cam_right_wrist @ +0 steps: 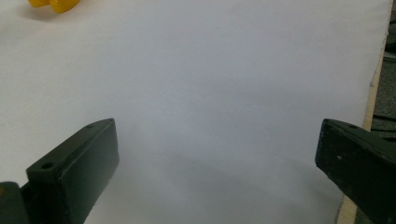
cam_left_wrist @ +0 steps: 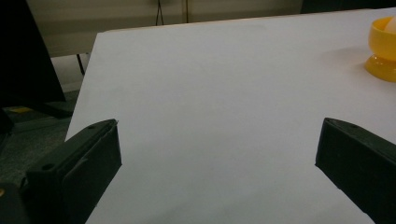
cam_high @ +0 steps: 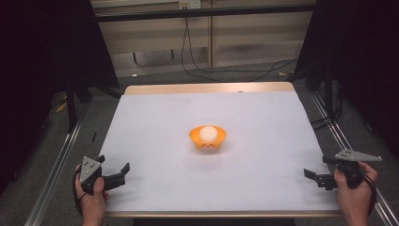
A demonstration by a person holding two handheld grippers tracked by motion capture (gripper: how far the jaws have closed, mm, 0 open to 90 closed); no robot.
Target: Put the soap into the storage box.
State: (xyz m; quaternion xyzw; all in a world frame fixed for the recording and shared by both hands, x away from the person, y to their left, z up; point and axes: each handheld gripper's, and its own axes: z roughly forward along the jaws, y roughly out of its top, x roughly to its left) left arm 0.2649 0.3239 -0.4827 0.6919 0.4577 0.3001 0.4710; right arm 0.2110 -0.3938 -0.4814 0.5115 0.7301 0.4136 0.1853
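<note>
A small orange footed bowl [cam_high: 207, 139] stands in the middle of the white table sheet [cam_high: 155, 122], with a white ball [cam_high: 208, 133] resting in it. My left gripper [cam_high: 114, 164] is held low over the near left corner, jaws wide apart and nothing between them. Over the near right edge, my right gripper [cam_high: 315, 166] is open as well and holds nothing. The left gripper view has its jaws [cam_left_wrist: 219, 135] spread, with the bowl [cam_left_wrist: 382, 51] far off at the upper right. In the right gripper view the gripper [cam_right_wrist: 217, 135] is spread too, and the bowl's foot [cam_right_wrist: 51, 4] sits at the top left.
The sheet covers a wooden table whose edge [cam_high: 207, 88] shows at the back and front. Metal rails [cam_high: 54, 169] run along both sides of the table. Cables [cam_high: 226, 70] lie on the floor behind, and dark curtains hang left and right.
</note>
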